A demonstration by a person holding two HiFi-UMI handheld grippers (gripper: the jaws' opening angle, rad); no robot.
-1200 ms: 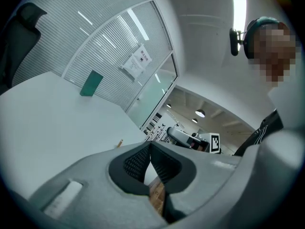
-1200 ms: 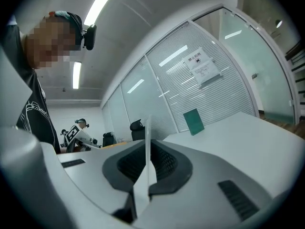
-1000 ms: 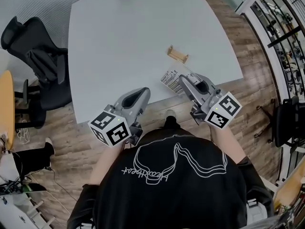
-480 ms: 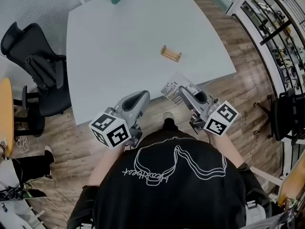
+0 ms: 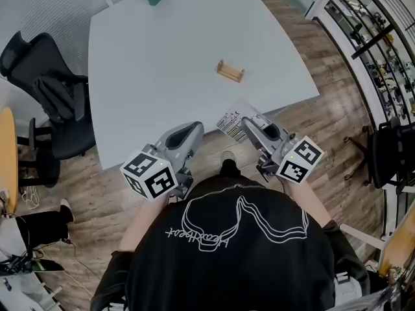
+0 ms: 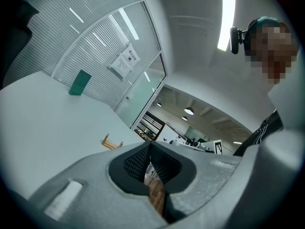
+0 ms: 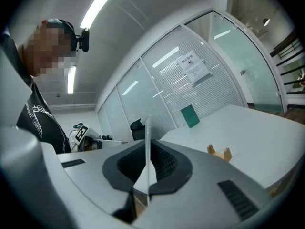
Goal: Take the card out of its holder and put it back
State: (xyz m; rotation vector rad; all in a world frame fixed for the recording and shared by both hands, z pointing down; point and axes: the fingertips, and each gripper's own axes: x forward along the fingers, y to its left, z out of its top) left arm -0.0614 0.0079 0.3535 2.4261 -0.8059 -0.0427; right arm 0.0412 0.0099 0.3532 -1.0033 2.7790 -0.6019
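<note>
My right gripper (image 5: 246, 121) now sits farther from the holder (image 5: 230, 71) than before, clamping the card (image 5: 231, 118); my left gripper (image 5: 195, 127) is closed, empty.

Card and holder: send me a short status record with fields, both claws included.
card: out of its holder, gripped edge-on, near the table's front edge
holder: wooden, empty, standing on the white table, apart from the card
right claw: shut on the card
left claw: shut, nothing between its jaws, at the table's front edge
step left: card back into the holder
</note>
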